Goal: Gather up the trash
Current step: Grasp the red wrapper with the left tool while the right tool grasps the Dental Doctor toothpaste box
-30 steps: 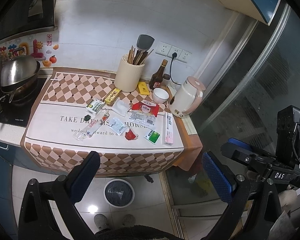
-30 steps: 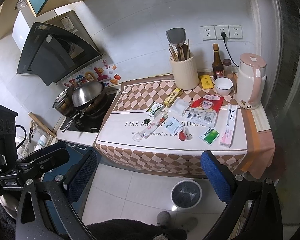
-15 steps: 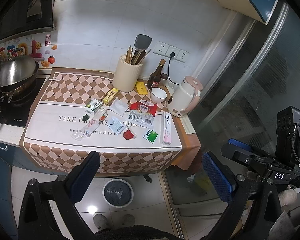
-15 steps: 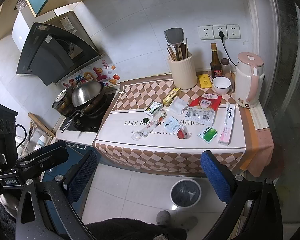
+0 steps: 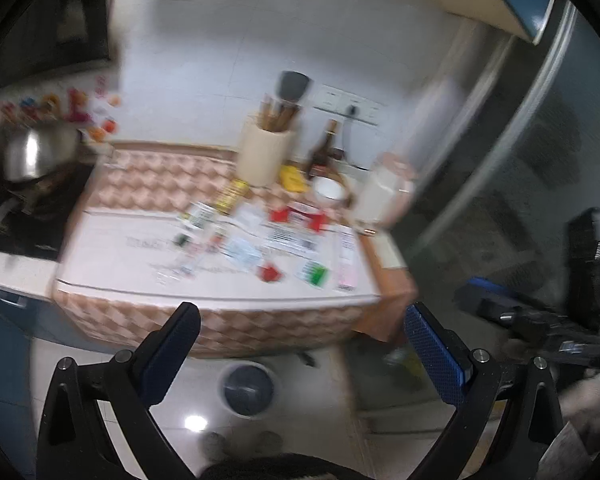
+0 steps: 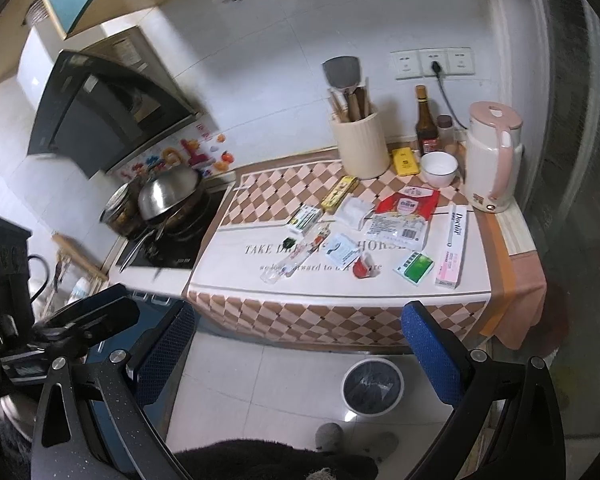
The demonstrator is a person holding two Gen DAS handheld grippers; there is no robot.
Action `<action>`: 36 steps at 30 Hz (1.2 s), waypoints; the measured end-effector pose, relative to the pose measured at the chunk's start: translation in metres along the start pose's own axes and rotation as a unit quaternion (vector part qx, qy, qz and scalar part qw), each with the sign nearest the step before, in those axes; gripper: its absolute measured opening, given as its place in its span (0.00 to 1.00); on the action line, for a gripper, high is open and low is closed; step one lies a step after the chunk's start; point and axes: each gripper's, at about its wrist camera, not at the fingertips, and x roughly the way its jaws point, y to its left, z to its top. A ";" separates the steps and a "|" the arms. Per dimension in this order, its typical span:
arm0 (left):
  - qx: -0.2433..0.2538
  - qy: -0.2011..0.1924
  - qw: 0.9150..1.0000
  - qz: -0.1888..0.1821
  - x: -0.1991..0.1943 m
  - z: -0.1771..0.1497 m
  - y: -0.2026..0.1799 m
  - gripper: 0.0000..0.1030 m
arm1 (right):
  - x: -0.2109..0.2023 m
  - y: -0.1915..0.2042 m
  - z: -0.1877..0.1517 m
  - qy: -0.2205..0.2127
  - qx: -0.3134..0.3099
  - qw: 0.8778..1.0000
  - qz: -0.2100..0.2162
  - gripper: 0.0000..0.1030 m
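Kitchen tabletop [image 6: 228, 268] carries scattered wrappers [image 6: 400, 224], well beyond both claws. Left claw [image 5: 300, 344] and right claw [image 6: 300, 344] hang empty, jaws apart, above the floor bin [image 6: 373, 386].

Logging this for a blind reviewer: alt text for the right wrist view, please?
Open right gripper hangs empty before a kitchen counter strewn with wrappers and small boxes; a lined bin stands on the floor below, kettle at the far right.
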 end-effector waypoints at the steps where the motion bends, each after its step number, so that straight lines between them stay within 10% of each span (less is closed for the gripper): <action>1: 0.011 -0.014 0.999 0.035 0.002 0.000 -0.001 1.00 | 0.001 -0.001 0.001 -0.003 0.006 1.000 -0.006 1.00; 5: 0.062 -0.062 0.978 0.187 0.030 0.009 -0.002 1.00 | 0.018 -0.015 0.004 -0.017 0.059 0.996 -0.058 1.00; 14: 0.003 0.018 0.967 0.256 0.158 0.039 0.051 1.00 | 0.099 -0.115 0.020 -0.014 0.183 0.970 -0.158 1.00; 21: -0.112 0.144 0.955 0.233 0.265 0.017 0.090 1.00 | 0.216 -0.223 0.046 0.067 0.215 0.955 -0.193 0.97; 26: -0.218 0.249 0.927 0.177 0.358 -0.011 0.086 1.00 | 0.308 -0.284 0.059 0.143 0.205 0.950 -0.188 0.84; 30: -0.257 0.303 0.909 0.123 0.411 -0.027 0.062 0.83 | 0.364 -0.307 0.062 0.189 0.187 0.946 -0.184 0.81; 33: -0.249 0.314 0.909 0.112 0.439 -0.030 0.041 0.81 | 0.393 -0.317 0.060 0.213 0.177 0.945 -0.176 0.77; 36: -0.232 0.312 0.913 0.122 0.456 -0.029 0.027 0.55 | 0.411 -0.321 0.055 0.237 0.161 0.942 -0.172 0.66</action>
